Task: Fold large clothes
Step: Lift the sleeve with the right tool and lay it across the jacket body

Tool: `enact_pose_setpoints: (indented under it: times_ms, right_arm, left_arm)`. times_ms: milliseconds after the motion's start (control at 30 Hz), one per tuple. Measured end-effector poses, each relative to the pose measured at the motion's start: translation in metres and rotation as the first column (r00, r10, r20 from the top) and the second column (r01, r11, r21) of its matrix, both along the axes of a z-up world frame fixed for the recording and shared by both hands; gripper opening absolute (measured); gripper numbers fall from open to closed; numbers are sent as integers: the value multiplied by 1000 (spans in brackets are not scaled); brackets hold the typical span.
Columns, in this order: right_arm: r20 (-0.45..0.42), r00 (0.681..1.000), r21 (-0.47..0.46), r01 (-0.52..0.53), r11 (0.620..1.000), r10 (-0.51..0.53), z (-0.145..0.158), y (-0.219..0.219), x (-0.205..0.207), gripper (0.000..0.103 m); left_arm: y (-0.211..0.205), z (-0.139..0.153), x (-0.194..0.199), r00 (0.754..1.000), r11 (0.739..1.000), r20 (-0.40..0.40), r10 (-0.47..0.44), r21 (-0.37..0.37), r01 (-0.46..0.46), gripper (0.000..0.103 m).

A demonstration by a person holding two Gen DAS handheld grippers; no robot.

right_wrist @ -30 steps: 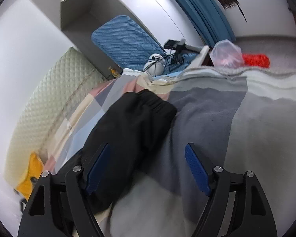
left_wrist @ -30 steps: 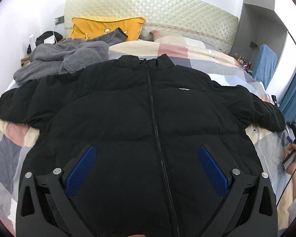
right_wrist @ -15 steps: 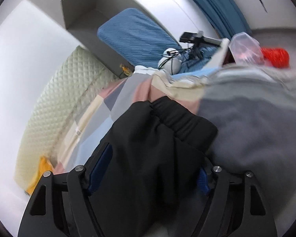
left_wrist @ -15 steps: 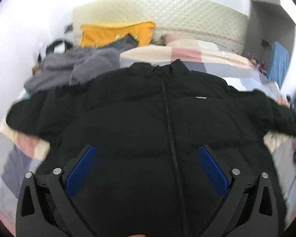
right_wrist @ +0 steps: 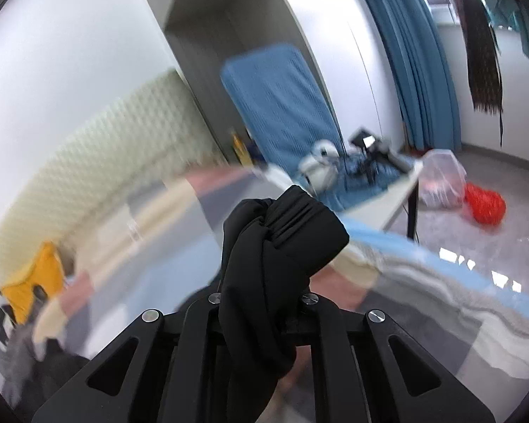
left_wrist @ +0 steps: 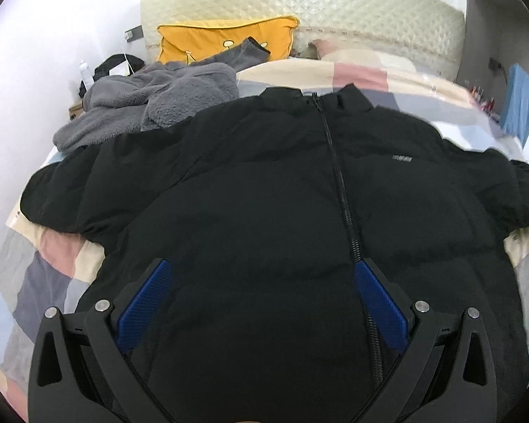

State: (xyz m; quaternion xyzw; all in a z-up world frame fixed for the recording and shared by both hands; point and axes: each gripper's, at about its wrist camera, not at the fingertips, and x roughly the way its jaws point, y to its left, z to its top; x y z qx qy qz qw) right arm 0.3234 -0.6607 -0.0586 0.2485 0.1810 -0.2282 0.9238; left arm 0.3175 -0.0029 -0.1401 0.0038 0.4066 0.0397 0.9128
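1. Landmark: the black puffer jacket (left_wrist: 264, 218) lies front up and zipped on the patchwork bedspread (left_wrist: 35, 282), collar toward the quilted headboard (left_wrist: 335, 7). Both sleeves spread outward from the body.
2. Left gripper (left_wrist: 261, 299): jaws wide apart, blue pads (left_wrist: 143, 306) hovering over the jacket's lower front, one on either side of the zipper (left_wrist: 345, 211) region. Nothing is held. Compared with one second ago, this view has drifted slightly; the jacket body looks undisturbed.
3. Right gripper (right_wrist: 261, 303): closed on the sleeve cuff (right_wrist: 292, 225). Black fabric bunches up between the fingers, and the ribbed cuff stands above them. One second ago the jaws were open with the cuff flat on the bedspread ahead; half a second ago they straddled it. The grasp is therefore new.
4. Background in the right wrist view is motion-blurred and the cuff appears raised off the bed, so the sleeve is judged to be lifting now.
5. Meaning for the task: the first fold, sleeve across the jacket's chest, seems under way. The jacket body is not yet folded.
6. Near the jacket: a grey fleece garment (left_wrist: 151, 102) beside its shoulder toward the headboard, with a yellow pillow (left_wrist: 225, 42) beyond that. Neither touches the fold path, in this reading.
7. Risk: padded fabric is bulky and springy; the sleeve may slide back once released.
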Motion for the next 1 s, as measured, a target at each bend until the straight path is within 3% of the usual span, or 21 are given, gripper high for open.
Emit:
enact_pose_setpoints:
  times_ms: [233, 367, 500, 667, 833, 1000]
  right_arm:
    - [48, 994, -169, -91, 981, 100, 108, 69, -5, 7]
    - [22, 984, -335, -160, 929, 178, 166, 149, 6, 7]
    - [30, 962, -414, -235, 879, 271, 194, 229, 14, 8]
    - [20, 905, -487, -363, 794, 426, 187, 330, 23, 9]
    - [-28, 835, -461, -499, 734, 549, 158, 414, 44, 10]
    - [-87, 732, -431, -639, 637, 676, 115, 506, 55, 12]
  left_arm:
    - [9, 37, -23, 988, 996, 155, 19, 81, -32, 103]
    - [17, 49, -35, 979, 996, 203, -6, 88, -12, 103]
    - [23, 60, -46, 970, 996, 240, -26, 92, 4, 103]
    - [49, 75, -56, 965, 998, 258, -48, -25, 56, 103]
    - [77, 84, -66, 957, 995, 288, -38, -76, 62, 103]
    - [106, 89, -75, 955, 997, 296, 22, -77, 1, 103]
